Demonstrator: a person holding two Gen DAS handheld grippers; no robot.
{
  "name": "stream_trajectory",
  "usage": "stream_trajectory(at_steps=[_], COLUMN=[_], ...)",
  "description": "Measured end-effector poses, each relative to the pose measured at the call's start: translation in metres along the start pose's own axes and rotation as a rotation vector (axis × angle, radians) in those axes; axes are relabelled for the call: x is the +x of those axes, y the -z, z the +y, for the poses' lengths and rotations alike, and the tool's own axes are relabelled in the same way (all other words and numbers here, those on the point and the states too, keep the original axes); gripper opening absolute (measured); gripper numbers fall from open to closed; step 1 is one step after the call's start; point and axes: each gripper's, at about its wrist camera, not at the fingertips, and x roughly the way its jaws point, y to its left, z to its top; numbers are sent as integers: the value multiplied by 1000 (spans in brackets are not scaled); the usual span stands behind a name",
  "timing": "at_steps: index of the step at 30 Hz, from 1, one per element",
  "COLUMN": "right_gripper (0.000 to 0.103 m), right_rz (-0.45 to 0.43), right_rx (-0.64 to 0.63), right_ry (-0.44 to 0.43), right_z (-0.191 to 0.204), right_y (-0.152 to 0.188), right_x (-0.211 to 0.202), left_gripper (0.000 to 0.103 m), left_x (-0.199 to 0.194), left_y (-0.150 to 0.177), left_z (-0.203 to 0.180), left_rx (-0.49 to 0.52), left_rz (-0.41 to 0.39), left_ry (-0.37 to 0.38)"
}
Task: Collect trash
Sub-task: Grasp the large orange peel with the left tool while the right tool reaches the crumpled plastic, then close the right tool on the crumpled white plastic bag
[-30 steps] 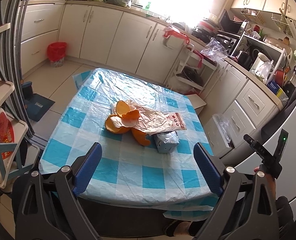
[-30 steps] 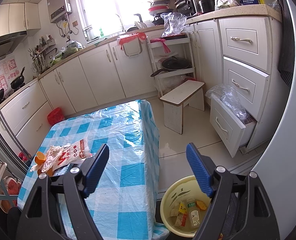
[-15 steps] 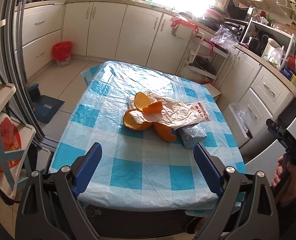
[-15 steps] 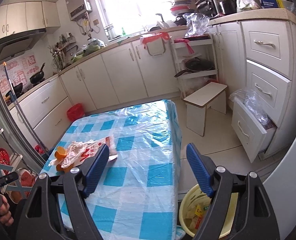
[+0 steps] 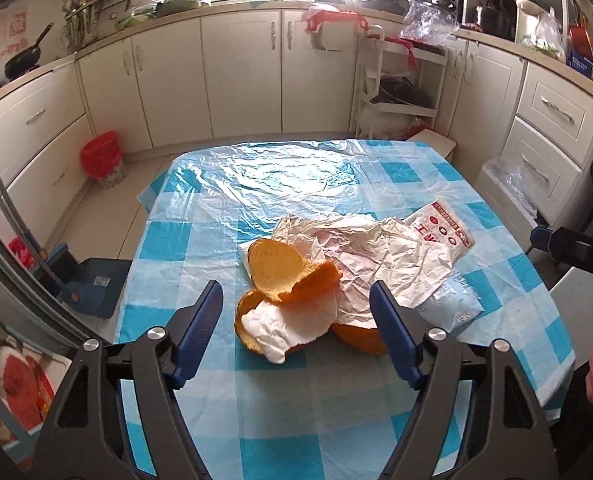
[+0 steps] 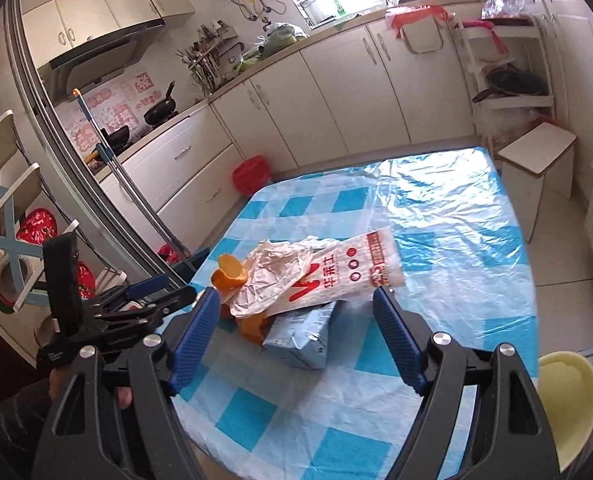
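Trash sits heaped near the middle of our worktop (image 5: 216,208), which is draped in a blue-and-white checked plastic cloth, in a cream-cabinet kitchen. The pile holds curled orange peel (image 5: 286,270), a wad of white tissue (image 5: 274,326) tucked in the peel's front, a crumpled white paper bag (image 5: 384,264) with red print lying over the peel, and a flattened pale-blue carton (image 5: 452,304) partly under the bag on the right side. We hold our left gripper (image 5: 296,328) low over the near edge of the worktop, its blue-padded jaws spread wide, one on each side of the peel and tissue and touching neither. Our right gripper (image 6: 298,330) faces the same heap from the other side, jaws likewise spread wide and empty, framing the carton (image 6: 302,330) and the printed bag (image 6: 336,280) above it; the peel (image 6: 230,272) shows at the heap's left end. A pale yellow bin (image 6: 572,396) stands on the floor just off the worktop's corner beside the right gripper. A red-lined waste basket (image 5: 102,158) sits by the far cabinets, well apart from the heap.
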Motion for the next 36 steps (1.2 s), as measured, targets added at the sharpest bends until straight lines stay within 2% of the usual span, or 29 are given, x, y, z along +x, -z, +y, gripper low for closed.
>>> stream_trajectory(at_steps=[2,5,7,9,10,11,12,16,21,30,36], right_gripper=[69,63,59,56,54,53,50,33,7,2,2], right_rz=[25,59,73,87,95,102,108,148,140,103,88], right_rx=[43,76,76,80,85,85,83,86,60,43,37], right_ry=[-34,-67,-77,-85,-92,-96,-96,-105,-121,-128,-116], right_z=[-3,-3,-2,-1,-2,0,1,5,13,15,18], right_y=[0,0,-1,-1,-1,0,0,2,1,5,7], right_x=[14,35,44,53,57,61,64,79,79,63,54], left_gripper=[66,56,44,25,20,11,7,5,4,4,4], left_x=[11,24,34,43,45,46,45,27,-9,-59,-72], left_y=[-4,-6,-8,-7,-6,-6,-5,-5,2,40,64], left_z=[-2,-8,-10,-11,-12,-13,-13,-5,22,62,77], left_rx=[48,133,170,190,195,199,200,123,-58,-294,-328], left_rz=[18,46,74,109,116,121,122,83,40,-18,-19], left_ry=[22,28,40,59,65,61,58,76,157,208,207])
